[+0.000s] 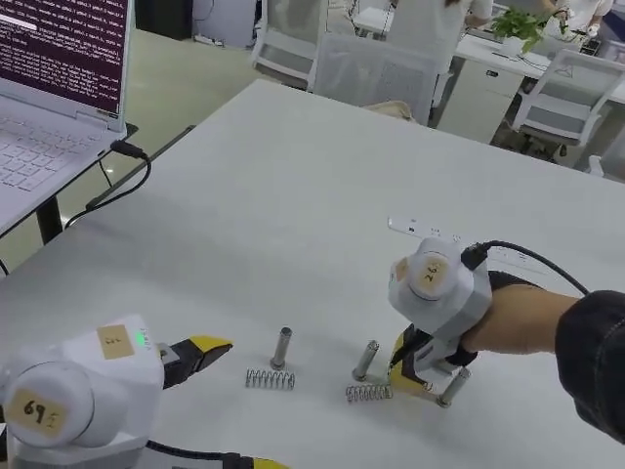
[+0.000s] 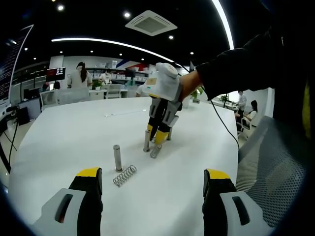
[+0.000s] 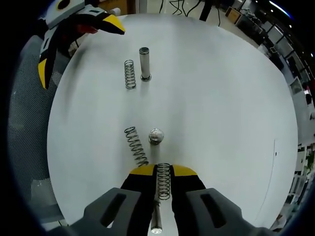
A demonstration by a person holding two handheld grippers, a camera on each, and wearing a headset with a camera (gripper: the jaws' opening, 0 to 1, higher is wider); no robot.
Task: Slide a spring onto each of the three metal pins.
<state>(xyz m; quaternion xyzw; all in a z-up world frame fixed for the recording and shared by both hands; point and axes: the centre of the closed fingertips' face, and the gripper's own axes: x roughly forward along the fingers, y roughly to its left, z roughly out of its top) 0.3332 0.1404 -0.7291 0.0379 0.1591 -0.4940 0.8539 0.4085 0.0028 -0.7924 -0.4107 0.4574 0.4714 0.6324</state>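
Three short metal pins stand on the white table: a left pin (image 1: 282, 347), a middle pin (image 1: 365, 360) and a right pin (image 1: 452, 387). One spring (image 1: 270, 378) lies beside the left pin, another spring (image 1: 368, 393) beside the middle pin. My right gripper (image 1: 414, 375) is down at the table between the middle and right pins. In the right gripper view it (image 3: 163, 172) is shut on a third spring (image 3: 163, 181), with a pin (image 3: 156, 222) showing between the jaws behind it. My left gripper (image 2: 152, 196) is open with nothing in it, near the left pin (image 2: 117, 157) and its spring (image 2: 124, 175).
An open laptop (image 1: 49, 88) with a plugged-in cable (image 1: 127, 181) sits on a side stand at the far left. A white strip (image 1: 439, 234) lies on the table beyond the right gripper. Office chairs (image 1: 361, 68) stand past the table's far edge.
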